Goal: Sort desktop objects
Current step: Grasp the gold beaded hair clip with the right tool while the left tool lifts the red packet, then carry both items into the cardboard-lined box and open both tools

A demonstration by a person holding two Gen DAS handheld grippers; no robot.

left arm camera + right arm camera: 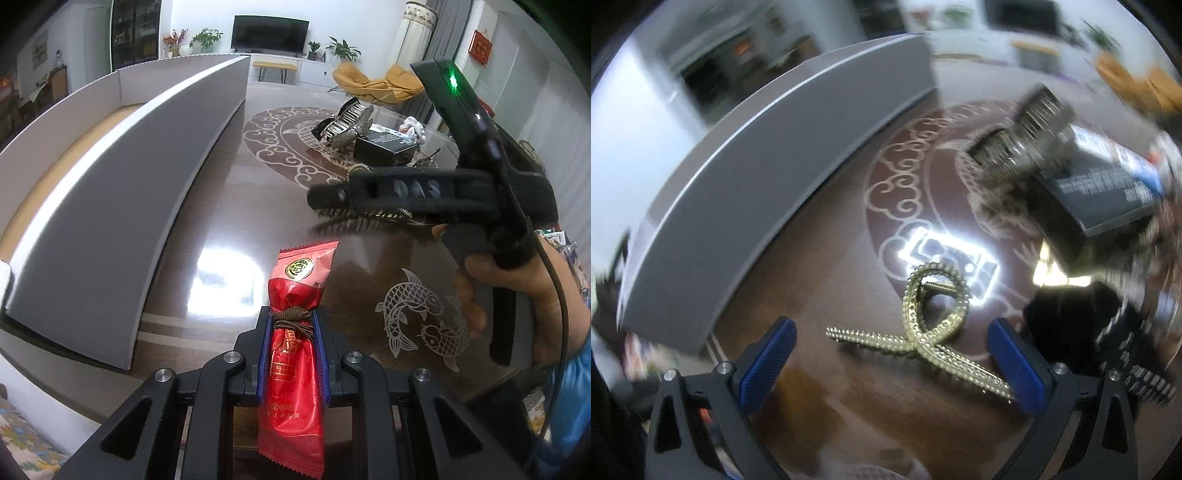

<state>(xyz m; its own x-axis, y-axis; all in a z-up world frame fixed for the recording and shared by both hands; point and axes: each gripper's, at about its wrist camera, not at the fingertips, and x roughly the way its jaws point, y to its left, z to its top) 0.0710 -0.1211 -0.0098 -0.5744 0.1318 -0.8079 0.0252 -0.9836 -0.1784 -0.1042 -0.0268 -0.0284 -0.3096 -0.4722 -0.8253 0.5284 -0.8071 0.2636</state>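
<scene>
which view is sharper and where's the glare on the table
Left wrist view: sharp, fisheye-bent, with a white glare patch on the table just left of the red packet held in the left gripper. Right wrist view: motion-blurred, worst at the edges; glare sits behind the gold hair clip between the right gripper pads.

A glossy red snack packet [295, 354] carries a gold round emblem and gold lettering, with brown cord around its middle. The dark brown table [229, 206] shows pale cloud scrolls and two fish outlines (near right). The long box [110, 206] is grey. A looped hair clip [931, 325] is gold and beaded.
</scene>
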